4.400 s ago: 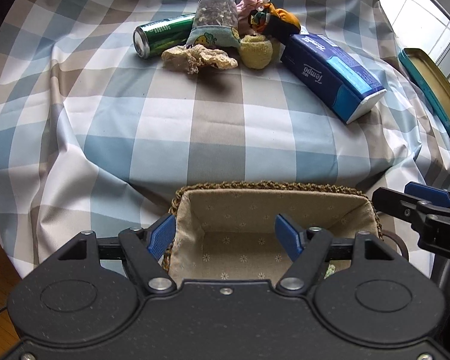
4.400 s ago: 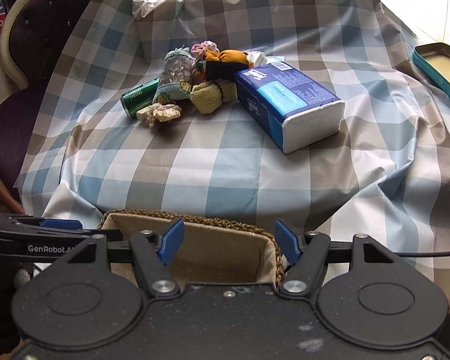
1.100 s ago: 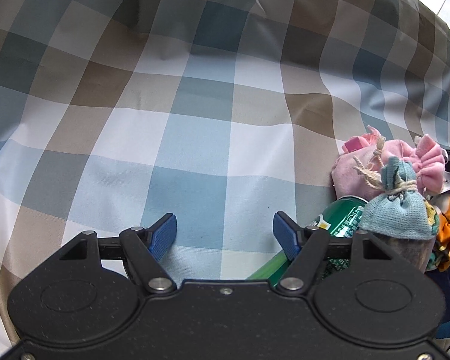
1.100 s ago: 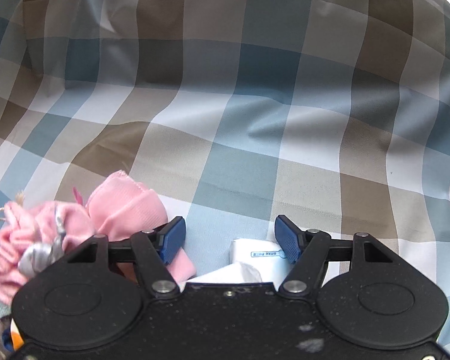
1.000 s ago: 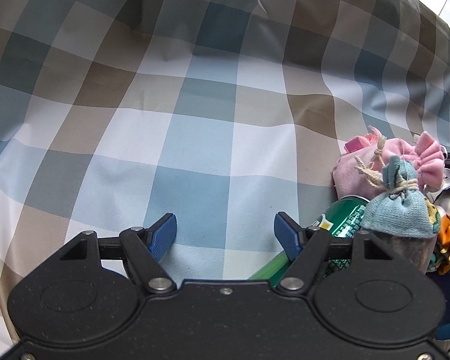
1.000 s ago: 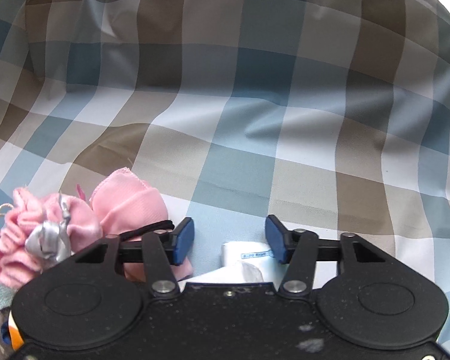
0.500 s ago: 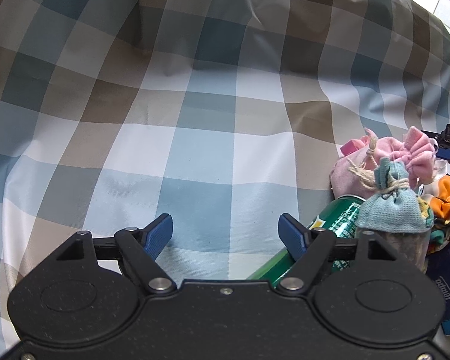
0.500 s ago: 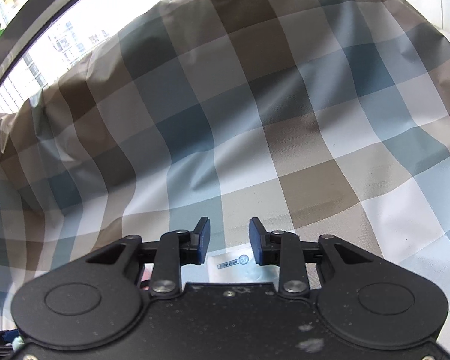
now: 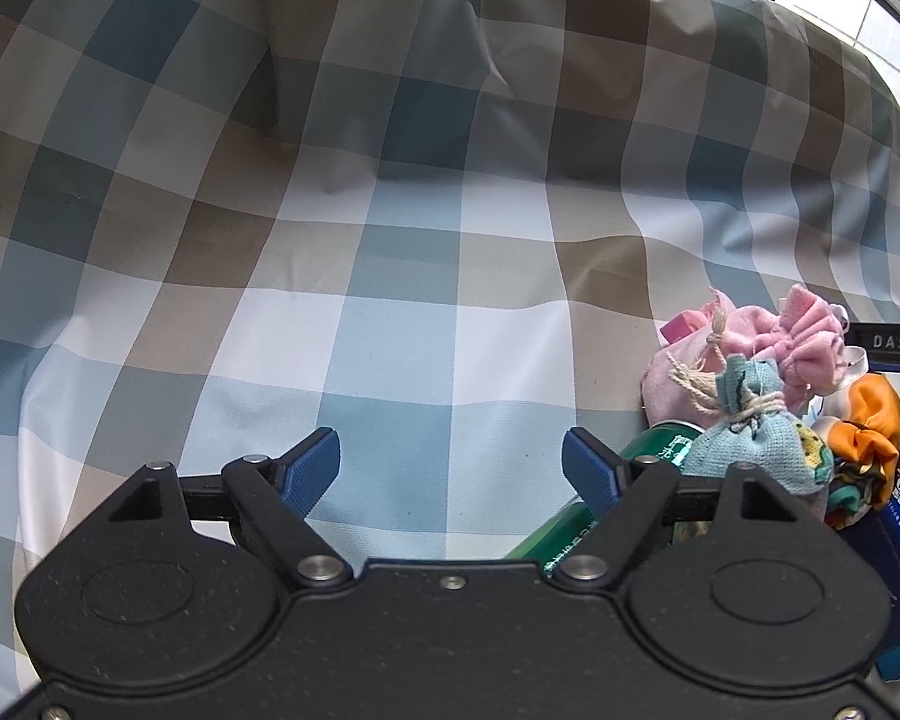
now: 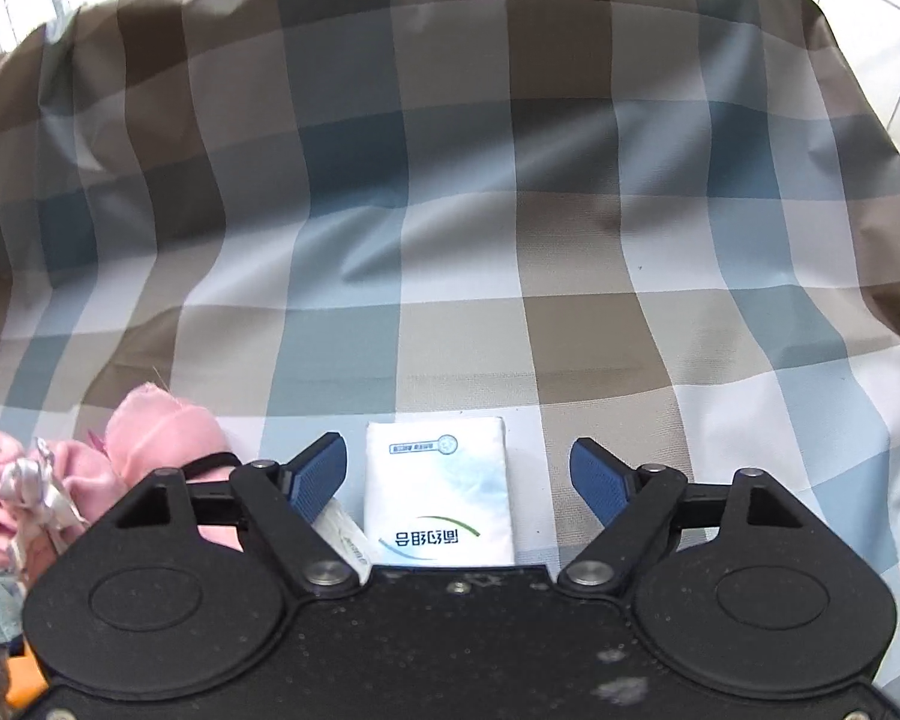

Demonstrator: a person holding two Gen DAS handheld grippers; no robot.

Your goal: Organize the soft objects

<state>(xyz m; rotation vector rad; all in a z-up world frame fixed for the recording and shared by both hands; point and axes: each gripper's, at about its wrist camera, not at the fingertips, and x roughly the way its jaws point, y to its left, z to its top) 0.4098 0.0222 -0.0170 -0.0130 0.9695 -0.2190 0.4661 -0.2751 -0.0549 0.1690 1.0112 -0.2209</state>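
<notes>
Both grippers stand released, jaws just widened: left gripper (image 9: pixel 450 468) over bare tablecloth (image 9: pixel 390 300), soft pouches (image 9: pixel 750 372) at 3 o'clock, half-hidden; right gripper (image 10: pixel 457 474) straddles tissue packet (image 10: pixel 438 492), untouched, partly covered.

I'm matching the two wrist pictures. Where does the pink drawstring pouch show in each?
Left wrist: pink drawstring pouch at the right edge, behind the light-blue pouch.
Right wrist: pink drawstring pouch at the lower left, beside the white tissue packet.
Shared landmark: the checked tablecloth under it.
</notes>
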